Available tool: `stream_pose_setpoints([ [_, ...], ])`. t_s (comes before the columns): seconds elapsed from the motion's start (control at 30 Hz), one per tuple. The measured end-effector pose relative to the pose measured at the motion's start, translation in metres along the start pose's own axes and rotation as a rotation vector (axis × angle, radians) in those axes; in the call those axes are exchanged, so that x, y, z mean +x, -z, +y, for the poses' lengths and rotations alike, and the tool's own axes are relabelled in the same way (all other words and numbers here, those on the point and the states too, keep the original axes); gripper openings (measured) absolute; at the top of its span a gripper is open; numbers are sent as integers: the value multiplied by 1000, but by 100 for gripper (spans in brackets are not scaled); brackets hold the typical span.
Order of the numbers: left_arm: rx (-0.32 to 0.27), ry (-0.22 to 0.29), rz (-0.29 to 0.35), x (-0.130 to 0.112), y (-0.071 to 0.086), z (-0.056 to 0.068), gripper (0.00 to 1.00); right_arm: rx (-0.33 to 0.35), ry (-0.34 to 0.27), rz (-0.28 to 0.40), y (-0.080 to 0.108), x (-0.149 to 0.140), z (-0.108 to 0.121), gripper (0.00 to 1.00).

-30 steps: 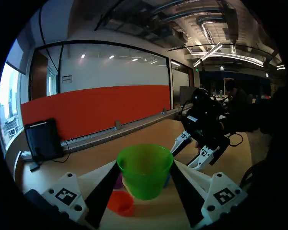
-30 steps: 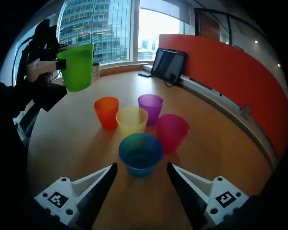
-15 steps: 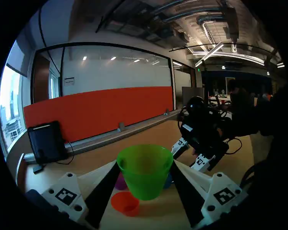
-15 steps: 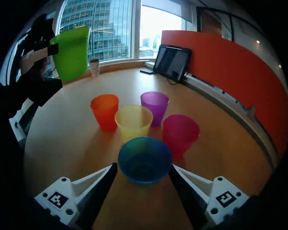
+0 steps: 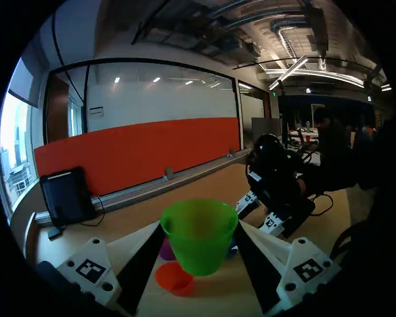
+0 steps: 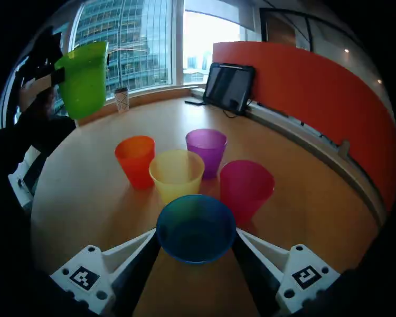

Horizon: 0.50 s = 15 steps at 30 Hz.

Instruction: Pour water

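Left hand-held gripper [image 5: 198, 231] aloft, clamping green cup [image 5: 199, 244]

held cup [image 5: 199, 248]: between the fingers of the left tool [image 5: 198, 226], raised above the table [image 6: 92, 195], left of the cluster
nearest cup [image 6: 196, 228]: on the table, between the fingers of the right tool [image 6: 196, 232]
middle cup [image 6: 176, 171]: just behind nearest cup
left cup [image 6: 134, 158]: just left of middle cup
back cup [image 6: 206, 150]: behind middle cup, slightly right
right cup [image 6: 246, 187]: right of middle cup
tablet [image 6: 228, 87]: far table edge, behind all
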State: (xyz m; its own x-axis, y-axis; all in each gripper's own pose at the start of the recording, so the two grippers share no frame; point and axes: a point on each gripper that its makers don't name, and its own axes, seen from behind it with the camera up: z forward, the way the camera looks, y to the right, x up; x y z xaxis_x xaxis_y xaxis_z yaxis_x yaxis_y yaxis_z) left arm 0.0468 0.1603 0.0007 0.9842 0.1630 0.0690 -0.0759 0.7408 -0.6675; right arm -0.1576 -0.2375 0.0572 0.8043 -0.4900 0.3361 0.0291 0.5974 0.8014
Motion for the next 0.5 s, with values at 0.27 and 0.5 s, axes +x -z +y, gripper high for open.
stream_pose_setpoints([
  [0.27, 0, -3, -5, 0, 0, 1, 87, -11, -6, 26, 11, -1, 0, 91],
  [0.5, 7, -7, -4, 0, -1, -1, 88, -27, -29, 92, 30, 13, 4, 90],
])
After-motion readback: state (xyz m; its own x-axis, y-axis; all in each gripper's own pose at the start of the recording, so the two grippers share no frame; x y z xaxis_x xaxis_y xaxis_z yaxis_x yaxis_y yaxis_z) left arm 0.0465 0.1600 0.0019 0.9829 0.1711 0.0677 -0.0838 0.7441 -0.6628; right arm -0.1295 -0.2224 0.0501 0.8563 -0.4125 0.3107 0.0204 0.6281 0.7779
